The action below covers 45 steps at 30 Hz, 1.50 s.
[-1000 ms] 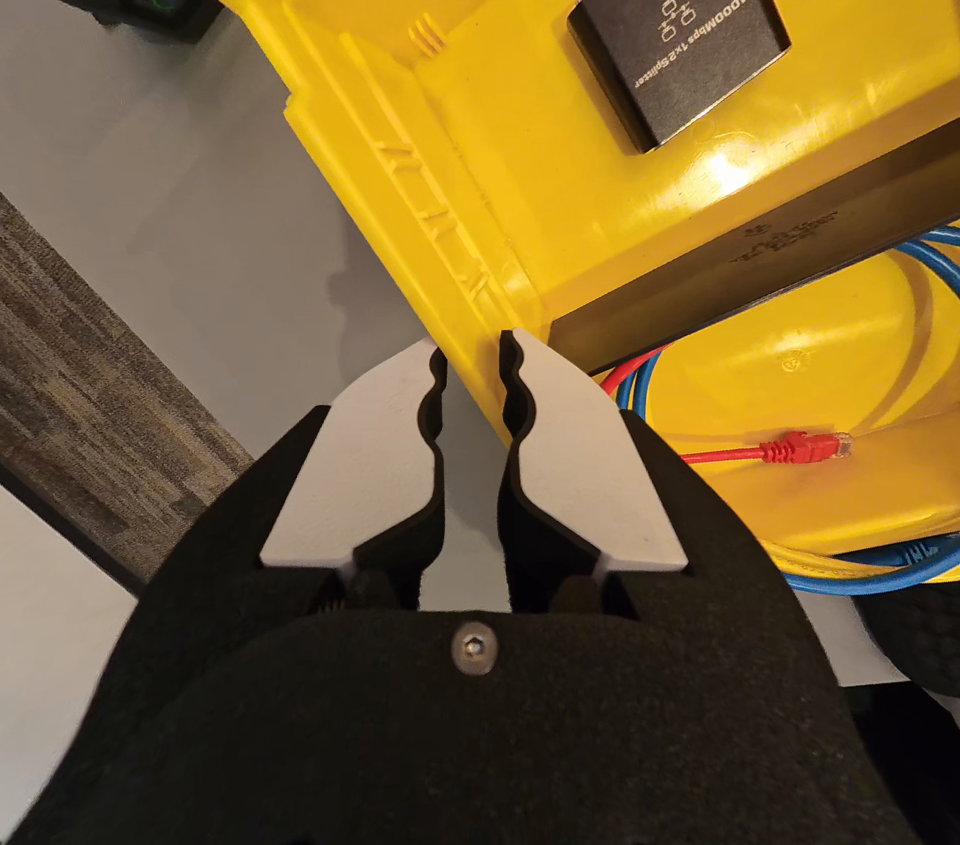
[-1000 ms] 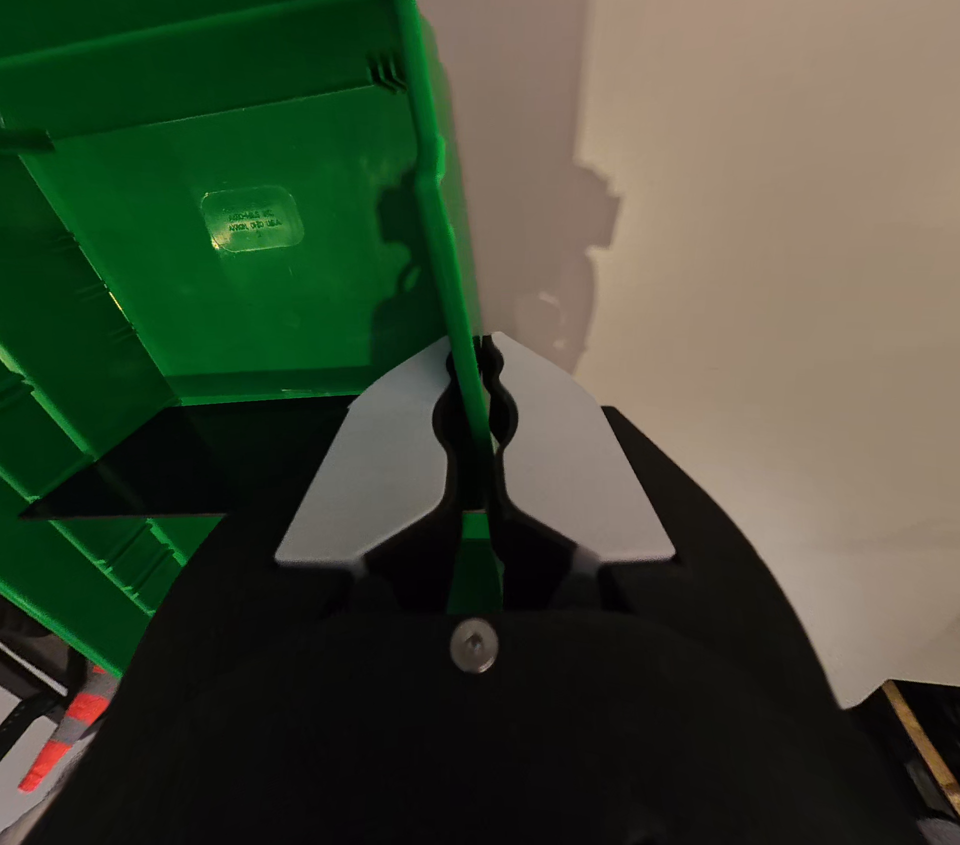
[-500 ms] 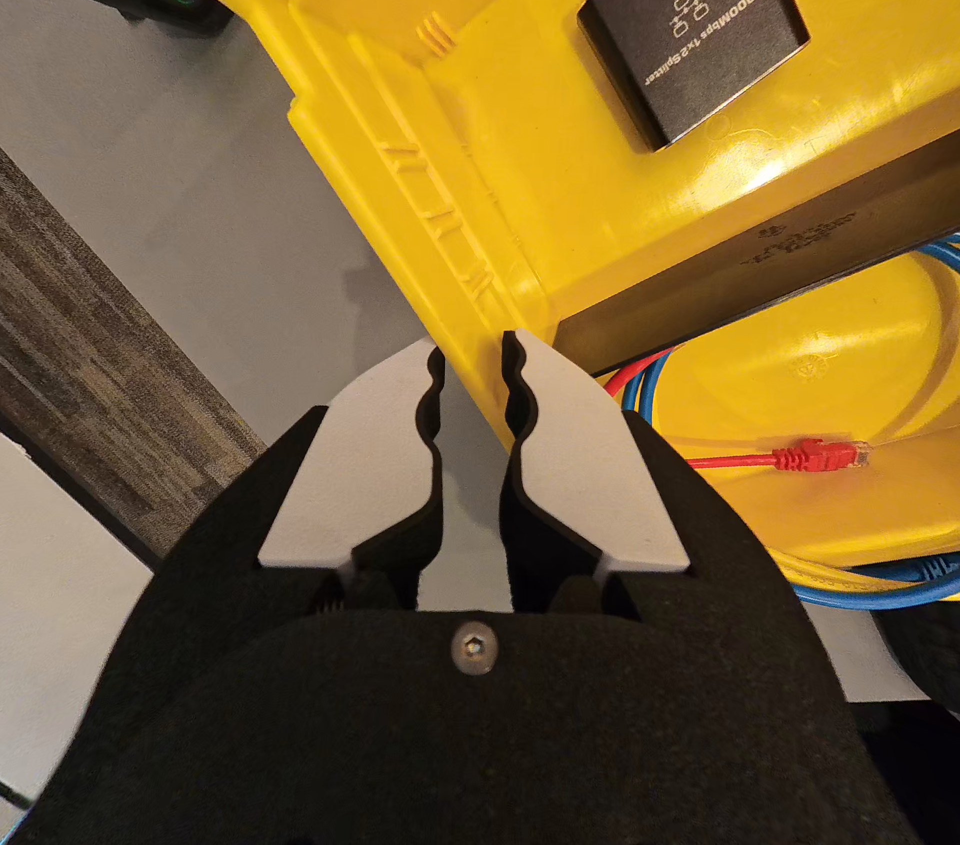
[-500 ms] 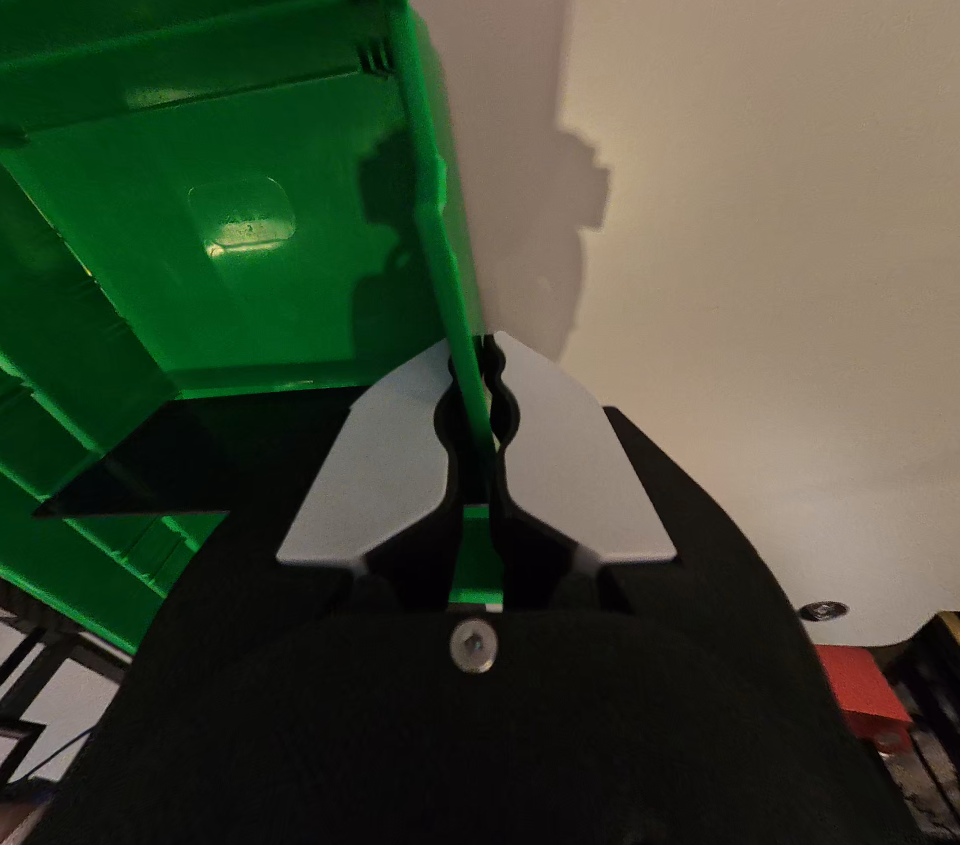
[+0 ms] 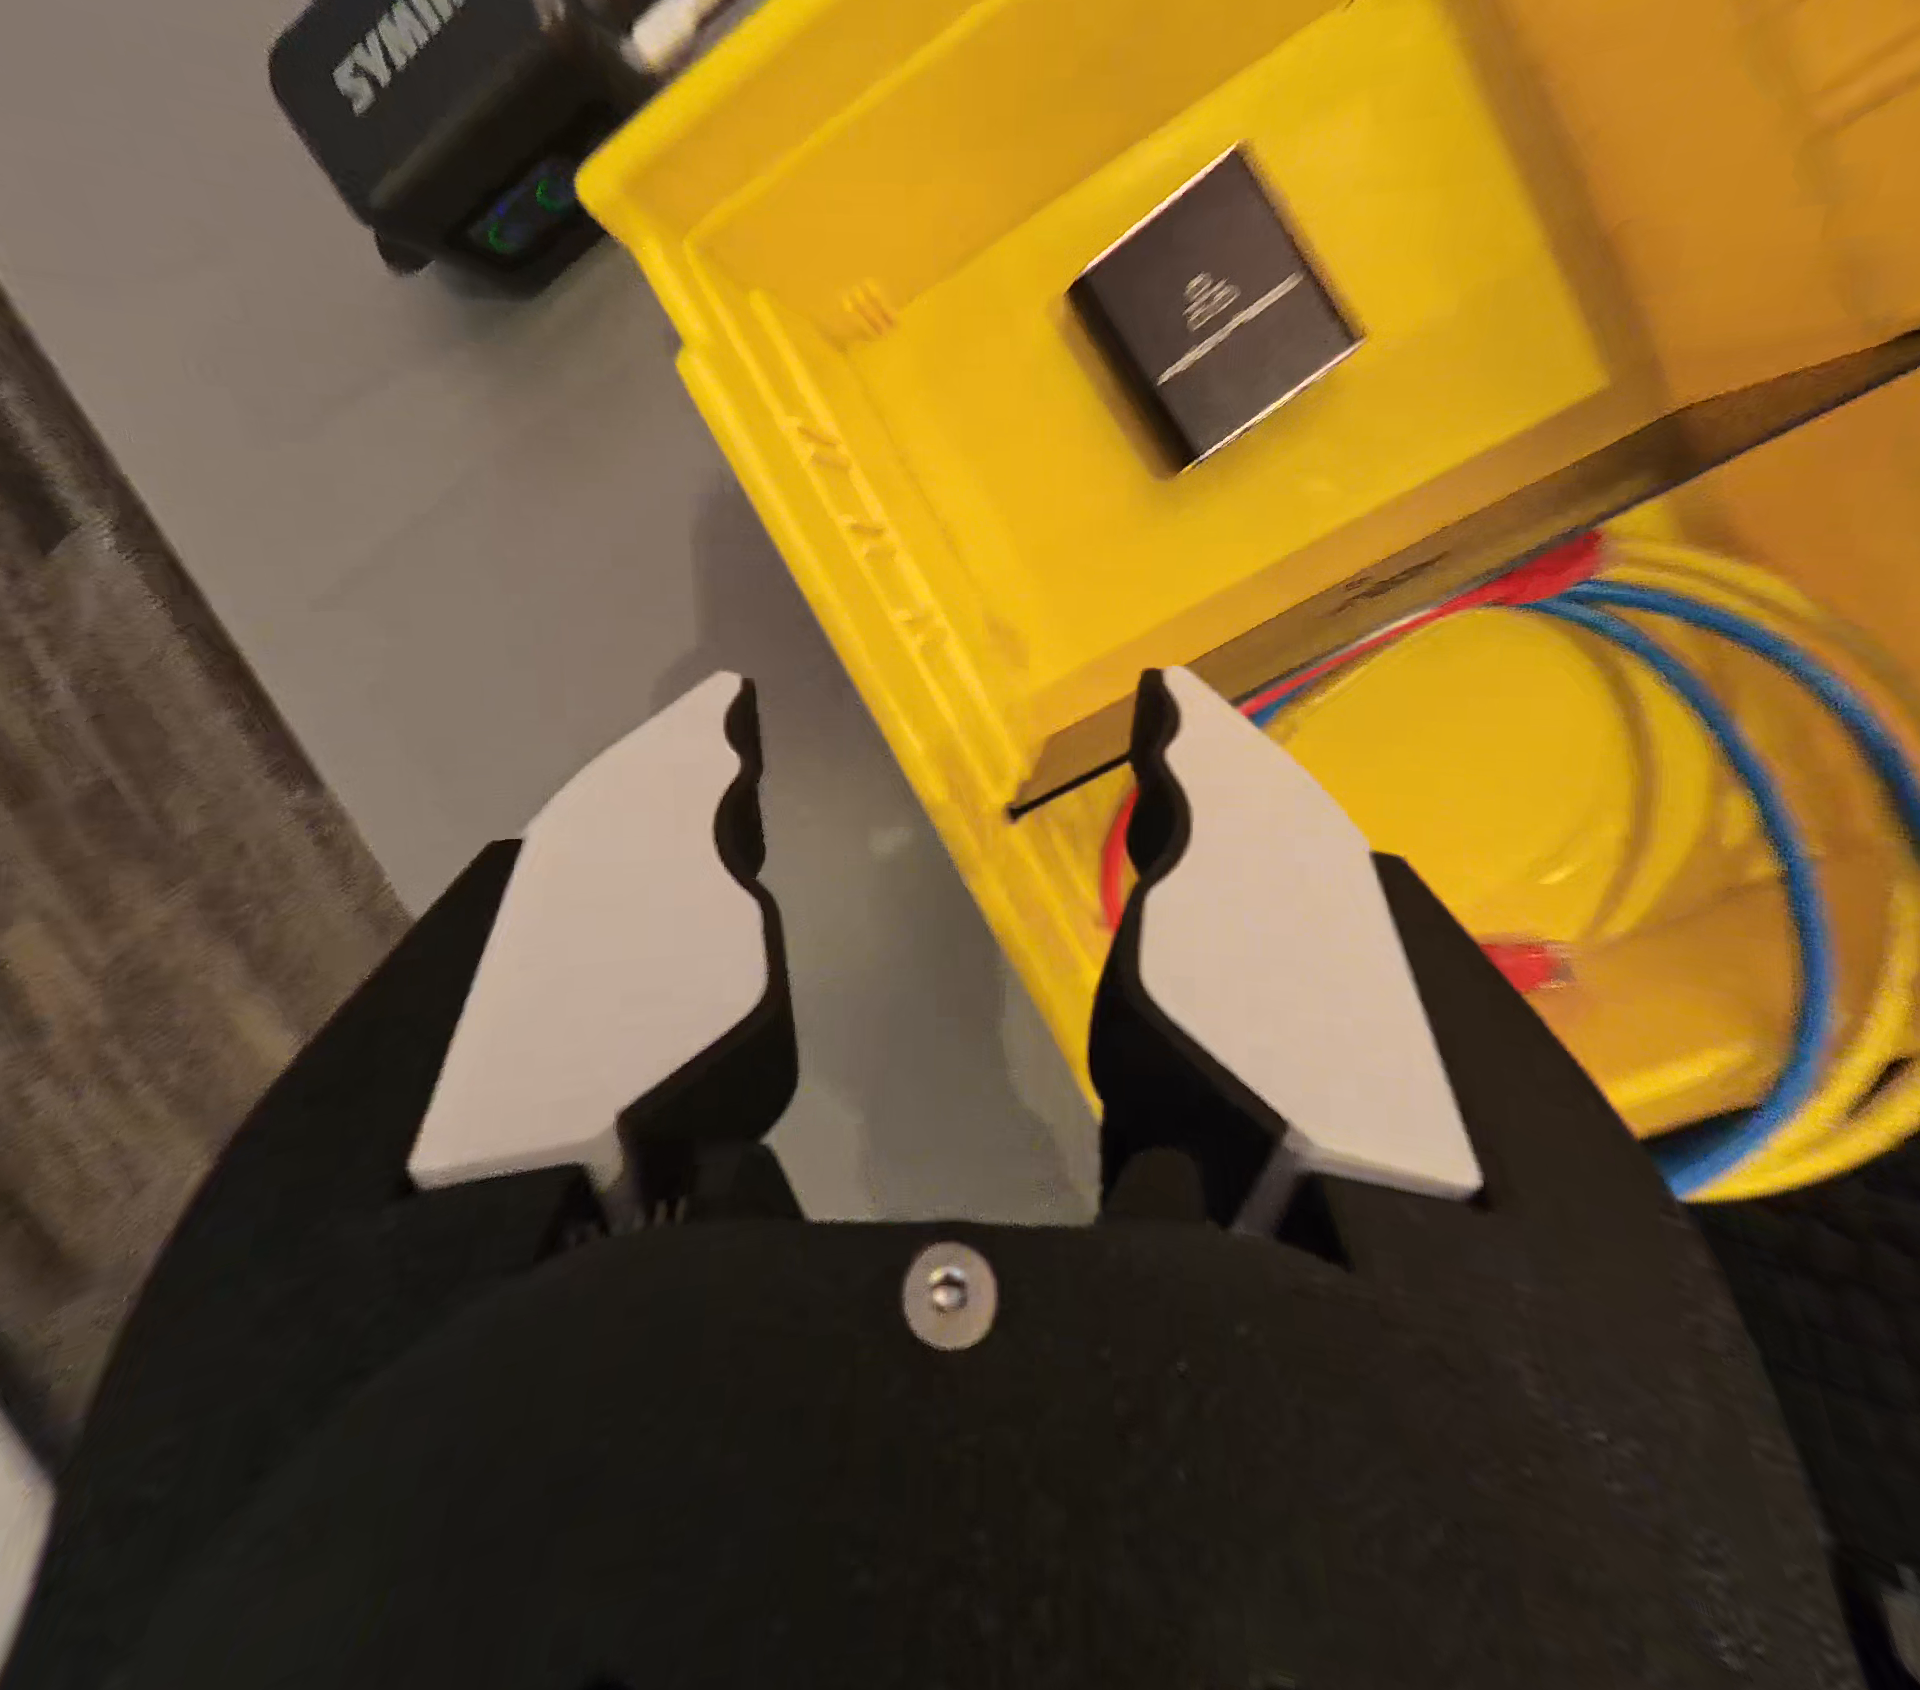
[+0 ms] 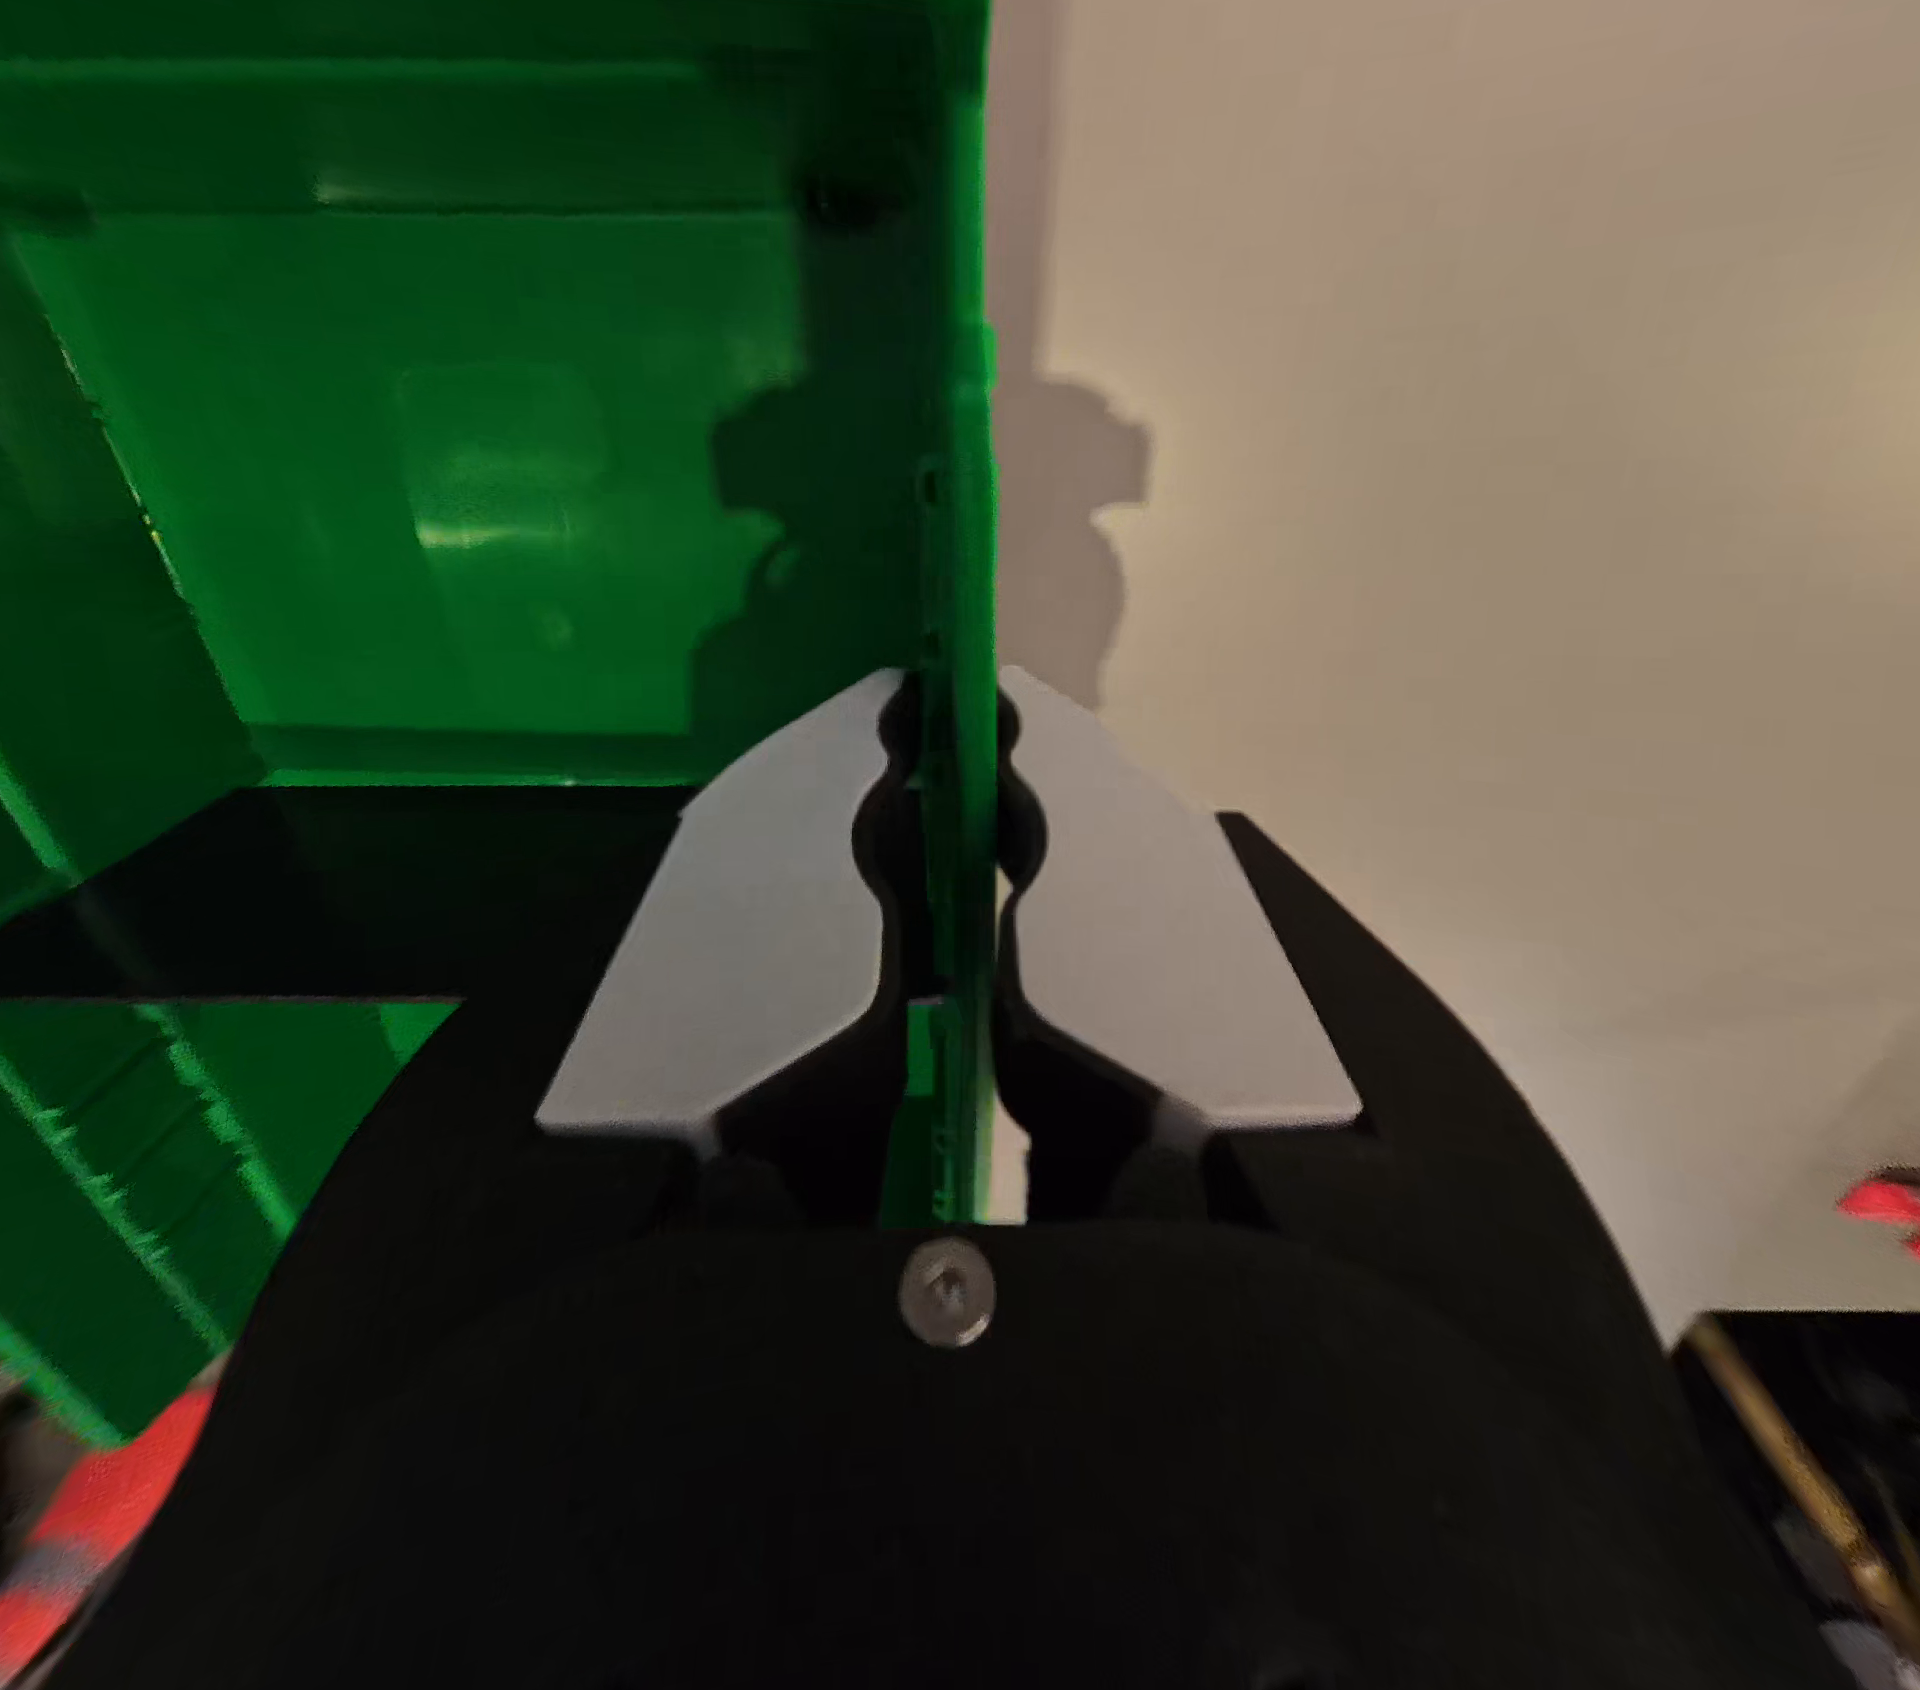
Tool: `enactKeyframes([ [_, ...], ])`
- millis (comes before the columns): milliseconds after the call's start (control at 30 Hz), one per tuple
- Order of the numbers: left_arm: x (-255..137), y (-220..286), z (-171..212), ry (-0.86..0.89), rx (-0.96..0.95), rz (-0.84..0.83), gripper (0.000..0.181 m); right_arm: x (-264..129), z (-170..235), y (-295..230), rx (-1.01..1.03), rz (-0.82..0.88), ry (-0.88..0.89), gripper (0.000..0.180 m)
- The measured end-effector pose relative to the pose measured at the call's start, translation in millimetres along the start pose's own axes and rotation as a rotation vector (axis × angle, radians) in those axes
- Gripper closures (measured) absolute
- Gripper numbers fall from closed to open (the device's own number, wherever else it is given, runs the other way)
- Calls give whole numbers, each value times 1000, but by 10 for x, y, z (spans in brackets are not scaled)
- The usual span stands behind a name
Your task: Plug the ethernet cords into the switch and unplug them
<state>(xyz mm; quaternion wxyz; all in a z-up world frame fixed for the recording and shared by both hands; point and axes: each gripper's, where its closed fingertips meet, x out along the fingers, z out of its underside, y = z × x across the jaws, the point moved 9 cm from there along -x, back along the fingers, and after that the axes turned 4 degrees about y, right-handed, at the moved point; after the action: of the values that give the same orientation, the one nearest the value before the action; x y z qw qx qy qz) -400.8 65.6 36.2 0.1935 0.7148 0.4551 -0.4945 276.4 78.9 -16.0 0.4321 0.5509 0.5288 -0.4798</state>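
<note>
1. The left claw (image 5: 943, 684) stands with its fingers apart and nothing between them. It straddles the near side wall of the yellow bin (image 5: 904, 601), one finger over the grey counter (image 5: 436, 497) and the other over the bin's inside. With no grip on the wall, the bin looks free to rest on the counter by its own weight.

2. Just past the finger at 3 o'clock, the near compartment holds the ethernet cords: a blue cord (image 5: 1766, 767), a red cord (image 5: 1117, 851) and a yellow cord (image 5: 1662, 1152) lie coiled together, so they stay gathered and easy to reach. A red plug (image 5: 1527, 965) lies loose on the bin floor, plugged into nothing.

3. A dark divider (image 5: 1455, 591) crosses the bin towards 2 o'clock and keeps the cords apart from the switch (image 5: 1216, 310), which lies flat and alone in the far compartment at 1 o'clock. No cord reaches it, so I judge that plugging has not yet begun.

4. At 11 o'clock, outside the bin, a small black device (image 5: 436, 71) sits on the counter near the bin's far corner.

5. The right claw (image 6: 948, 684) is clamped on the side wall of an empty-looking green bin (image 6: 468, 445), wall upright between the fingers, probably to carry or steady it. Beyond it, at 3 o'clock, lies a pale surface (image 6: 1507, 497).
</note>
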Motion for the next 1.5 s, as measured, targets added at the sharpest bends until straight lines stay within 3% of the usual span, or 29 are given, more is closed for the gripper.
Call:
enactKeyframes([
  [33, -86, 24, -44, 53, -18, 29, 110, -93, -18, -16, -40, 32, 63, 162],
  [167, -356, 239, -266, 222, -13, 163, 111, -650, -34, -226, -244, 118, 425, 157],
  [333, -4, 503, -470, -13, -47, 141, 115, -1408, 231, -723, -460, 202, 1042, 157],
  [500, 536, 601, -626, -146, -138, 35, 113, -1671, 483, -1212, -524, -81, 1268, 141],
  [633, 823, 540, -651, -245, -234, 31, 112, -1793, 554, -1313, -596, -113, 1416, 139],
  [800, 1064, 520, -682, -280, -348, 78, 112, -1786, 570, -1213, -603, -141, 1450, 139],
  [1000, 1224, 560, -640, -336, -337, 0, 120, -1646, 510, -1035, -616, -94, 1333, 137],
  [1500, 1194, 507, -559, -289, -419, -11, 122, -1673, 585, -770, -580, -135, 1330, 138],
])
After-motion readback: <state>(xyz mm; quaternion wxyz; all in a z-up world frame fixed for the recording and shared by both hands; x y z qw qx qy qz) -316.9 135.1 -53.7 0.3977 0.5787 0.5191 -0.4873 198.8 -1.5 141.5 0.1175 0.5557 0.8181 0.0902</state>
